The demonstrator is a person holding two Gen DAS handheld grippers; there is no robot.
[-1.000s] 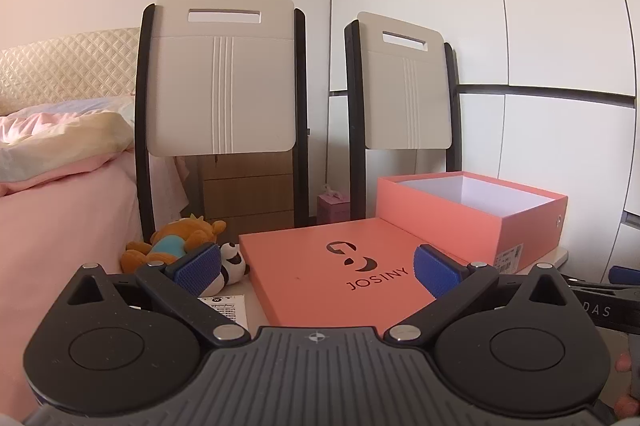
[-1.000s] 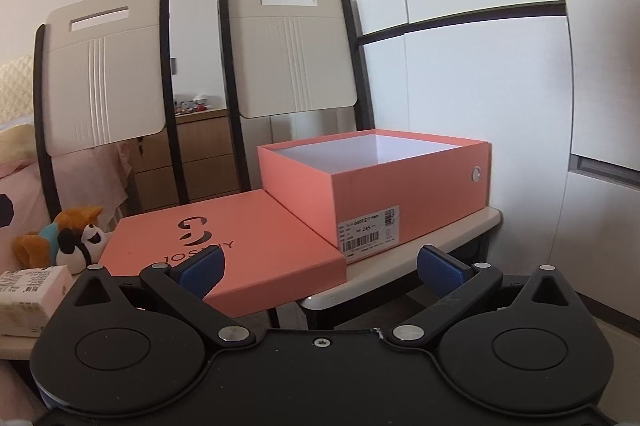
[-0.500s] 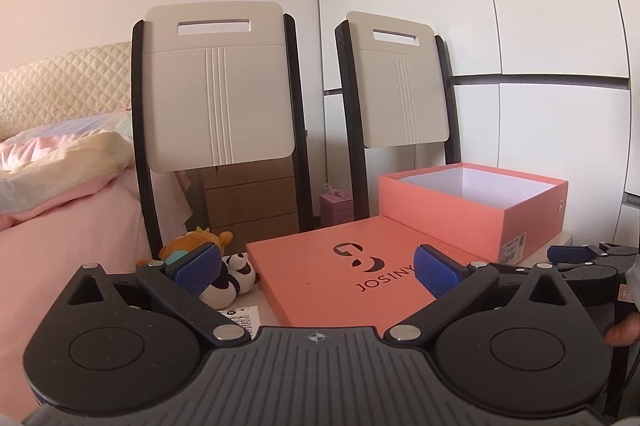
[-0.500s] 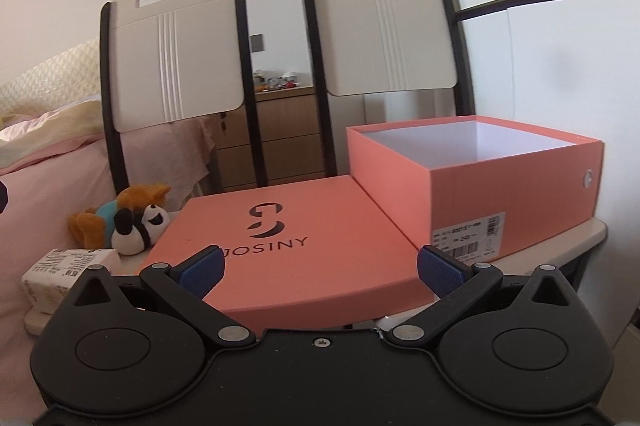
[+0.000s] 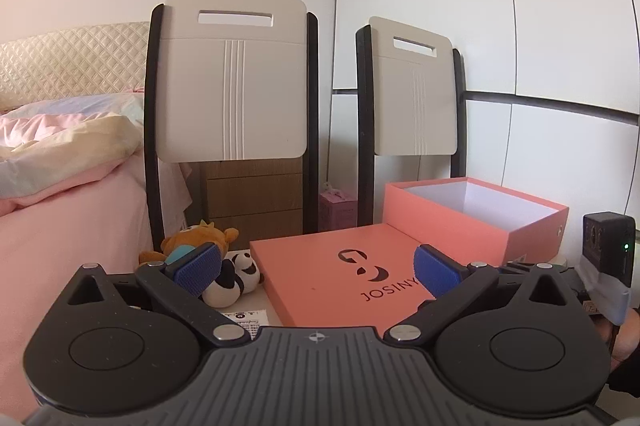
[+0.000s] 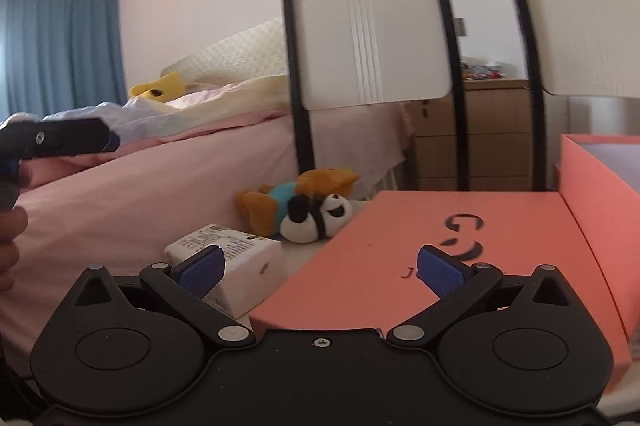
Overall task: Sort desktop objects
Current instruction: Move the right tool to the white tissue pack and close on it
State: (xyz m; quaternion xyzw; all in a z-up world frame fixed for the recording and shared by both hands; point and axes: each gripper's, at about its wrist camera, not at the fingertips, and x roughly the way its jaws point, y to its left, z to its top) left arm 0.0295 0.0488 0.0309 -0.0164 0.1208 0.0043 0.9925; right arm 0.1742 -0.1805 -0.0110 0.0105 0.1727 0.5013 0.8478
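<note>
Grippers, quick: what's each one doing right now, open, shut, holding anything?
Left gripper: open, holding nothing, above the salmon box lid.
Right gripper: open, holding nothing, between the white packet and the lid.

lid [image 5: 332,274]: coral, flat | open box [image 5: 476,218]: touching | plush toys [image 6: 296,206]: lying | white carton [image 6: 232,262]
</note>
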